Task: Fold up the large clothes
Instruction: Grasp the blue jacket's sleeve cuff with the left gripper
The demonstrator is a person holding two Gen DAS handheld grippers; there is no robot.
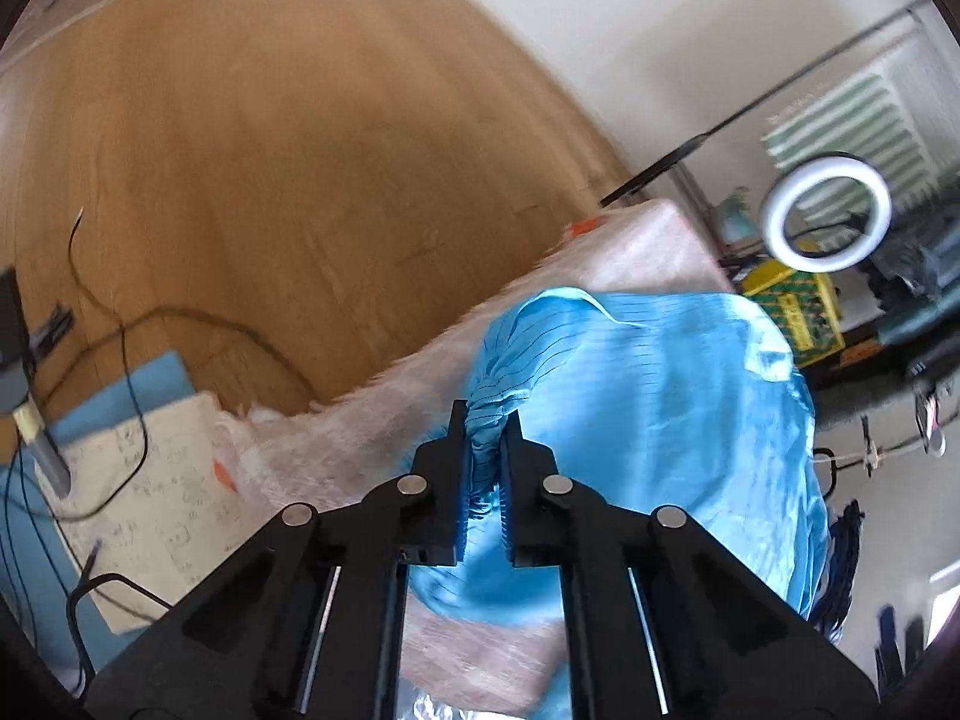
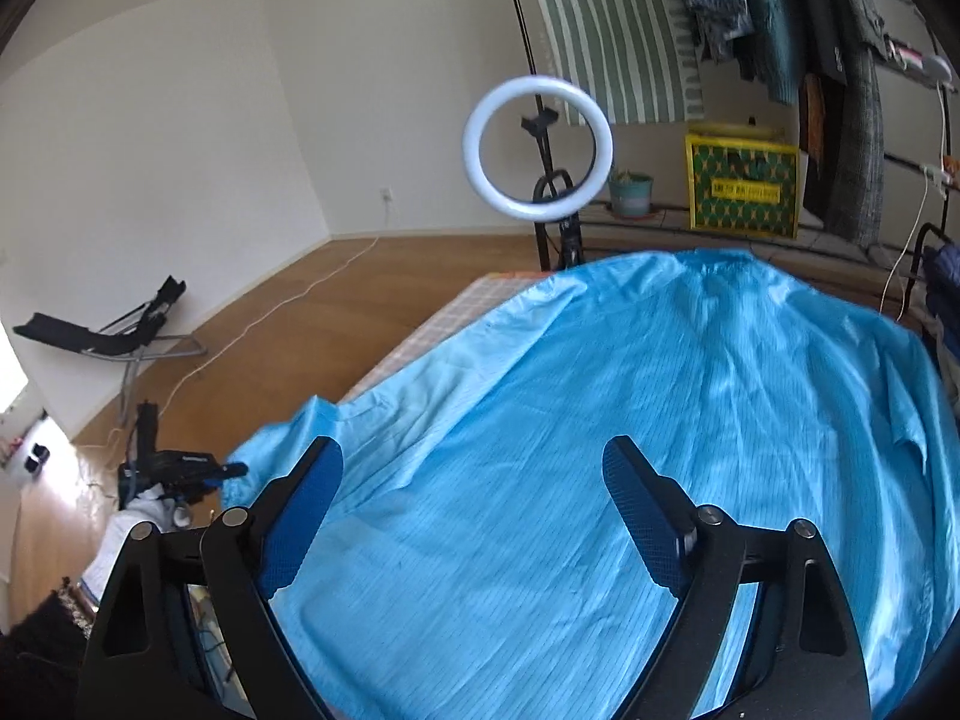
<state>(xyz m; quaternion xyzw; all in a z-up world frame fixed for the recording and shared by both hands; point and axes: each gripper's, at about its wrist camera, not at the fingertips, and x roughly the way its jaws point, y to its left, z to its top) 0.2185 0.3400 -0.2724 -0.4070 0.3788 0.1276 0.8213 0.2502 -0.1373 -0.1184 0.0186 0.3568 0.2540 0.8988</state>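
The left claw [image 1: 487,420] is pinching a gathered bunch of the blue garment [image 1: 648,420], its two ribbed pads pressed against the cloth from both sides. The bunch is sitting at the garment's near-left corner, close to the left edge of the surface [image 1: 384,420], which is wearing a pale, shiny plastic cover. From that pinched point the thin-striped fabric is spreading away over the surface toward its far-right corner, with part of it draping over the right edge.

In the right wrist view the right claw [image 2: 474,456] is standing wide above the garment [image 2: 600,408], both blue-padded fingers [image 2: 300,516] clear of the cloth and nothing gripped between them. The garment is lying spread across most of the surface, its collar end toward the far edge. Beyond that edge a ring light [image 2: 537,147] is standing on its stand.
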